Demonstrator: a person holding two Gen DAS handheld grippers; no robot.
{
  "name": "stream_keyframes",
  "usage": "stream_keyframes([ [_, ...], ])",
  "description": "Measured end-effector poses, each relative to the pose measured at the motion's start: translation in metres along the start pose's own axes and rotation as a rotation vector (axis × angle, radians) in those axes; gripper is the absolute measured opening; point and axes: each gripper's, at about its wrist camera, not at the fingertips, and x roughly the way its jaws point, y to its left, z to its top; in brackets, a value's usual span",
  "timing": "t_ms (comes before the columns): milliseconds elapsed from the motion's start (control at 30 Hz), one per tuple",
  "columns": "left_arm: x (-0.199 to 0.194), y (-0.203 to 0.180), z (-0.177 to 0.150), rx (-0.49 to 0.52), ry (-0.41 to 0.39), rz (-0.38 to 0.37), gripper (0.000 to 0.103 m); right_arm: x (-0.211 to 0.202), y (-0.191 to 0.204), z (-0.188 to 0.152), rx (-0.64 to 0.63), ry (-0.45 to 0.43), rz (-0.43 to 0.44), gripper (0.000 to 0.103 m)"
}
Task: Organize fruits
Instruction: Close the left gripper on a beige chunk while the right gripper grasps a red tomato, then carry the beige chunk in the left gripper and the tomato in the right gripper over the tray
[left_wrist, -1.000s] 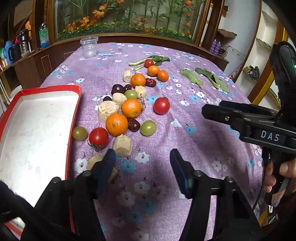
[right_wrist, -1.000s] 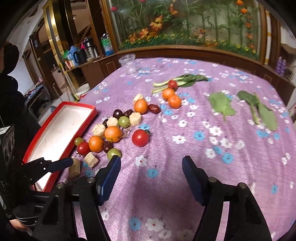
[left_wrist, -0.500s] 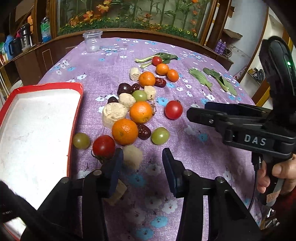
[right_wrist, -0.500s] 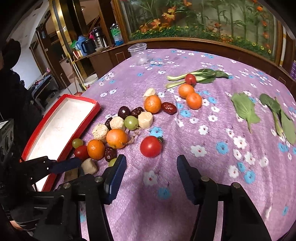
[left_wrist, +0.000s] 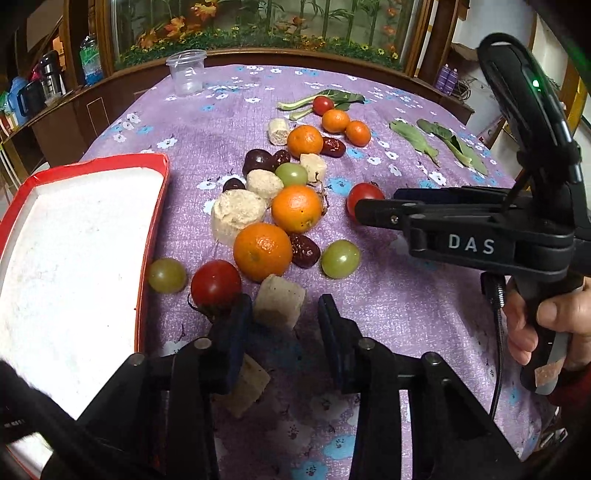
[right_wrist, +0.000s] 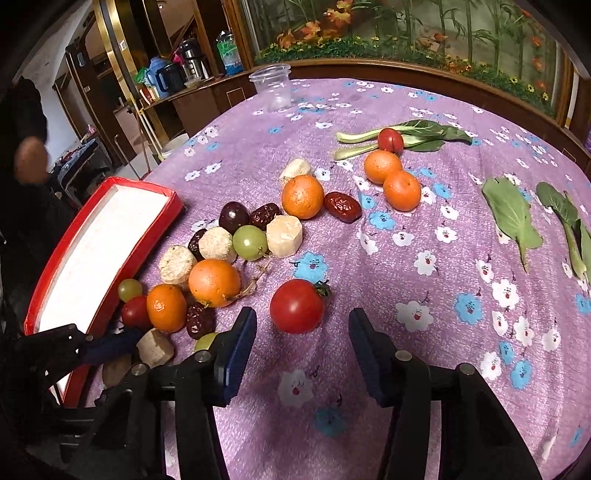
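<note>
Closing left gripper (left_wrist: 284, 325), narrow, nothing pinched, pale chunk (left_wrist: 279, 301) at 12 | right gripper (right_wrist: 301, 339) closing, half-wide, tomato (right_wrist: 296, 305) at 12 | red tray (left_wrist: 153, 221) edge at 9 | bare cloth (right_wrist: 424, 332) at 3 | "DAS" on right gripper.

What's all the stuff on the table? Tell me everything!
Oranges: five, orange, mid-table.
Tomatoes: three, red, scattered.
Grapes: three, green, in the pile.
Dates: about four, dark red, in the pile.
Dark round fruit: one, purple-black, beside dates.
Beige chunks: six, pale, around the pile.
Leafy greens: several, green, far and right.
Cup: one, clear, far edge.
Tray: one, red-rimmed white, left.
Tablecloth: one, purple, flowered.
Left gripper: black, jaws just closing, open around a chunk.
Right gripper: black, jaws just closing, open around a tomato.
Hand: one, holding right gripper's handle.
</note>
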Motion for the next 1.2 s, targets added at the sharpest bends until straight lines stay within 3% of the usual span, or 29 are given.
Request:
stream_keyframes([
  [233,0.007,-0.003,0.004,0.008,0.018,0.005,0.028,0.015,0.001,0.002,0.005,0.015,-0.017,0.044],
  [300,0.008,-0.005,0.004,0.011,0.018,0.006,0.028,0.015,0.002,0.003,0.009,0.013,-0.011,0.034],
  [533,0.003,-0.006,0.003,0.007,-0.003,-0.017,0.028,0.008,0.000,0.004,0.039,-0.005,-0.012,0.034],
  [1000,-0.034,-0.006,0.009,0.017,-0.037,-0.090,0.028,-0.044,0.016,-0.010,0.040,-0.044,0.020,0.034],
  [1200,-0.050,0.008,0.006,0.002,-0.057,-0.072,0.028,-0.057,0.036,-0.009,0.016,-0.064,0.026,0.034],
])
